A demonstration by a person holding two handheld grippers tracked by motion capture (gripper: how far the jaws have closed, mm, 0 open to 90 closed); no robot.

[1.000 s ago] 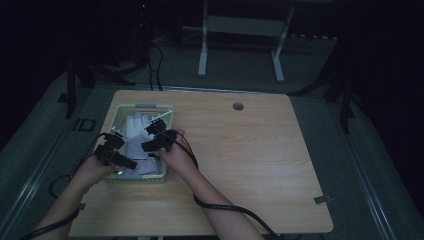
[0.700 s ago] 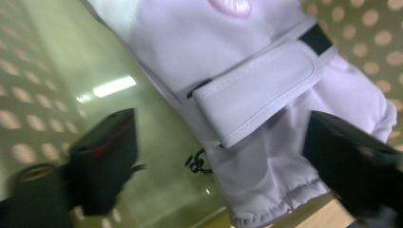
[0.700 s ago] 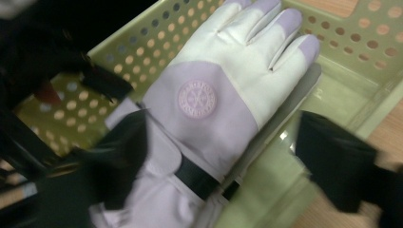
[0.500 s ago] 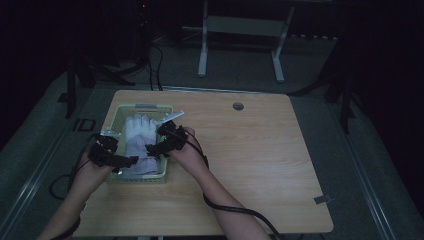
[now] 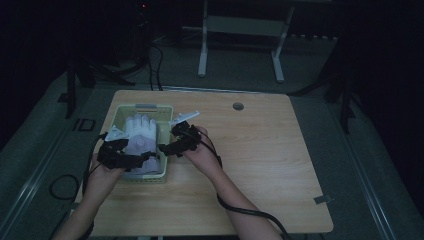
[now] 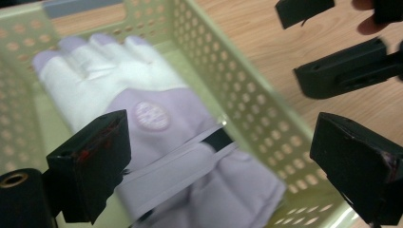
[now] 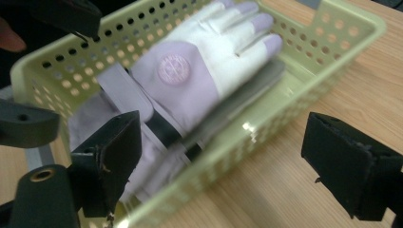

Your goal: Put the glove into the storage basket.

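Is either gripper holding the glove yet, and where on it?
No. Both the left gripper and right gripper are open over the basket; the glove lies loose inside.

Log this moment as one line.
left tongs: open | right tongs: open | lilac-and-white fabric glove: lying in perforated pale-green plastic basket | nothing gripped

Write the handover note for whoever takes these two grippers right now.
Left gripper: open, empty, at the near end of the pale green perforated plastic basket.
Right gripper: open, empty, at the basket's right wall.
Lilac and white padded glove: lying flat in the basket, fingers pointing away from the person, wrist strap toward the grippers.
Done: both grippers brought to the basket.
Left: nothing is gripped yet; probably close on the glove's cuff end and lift it out onto the wooden table.
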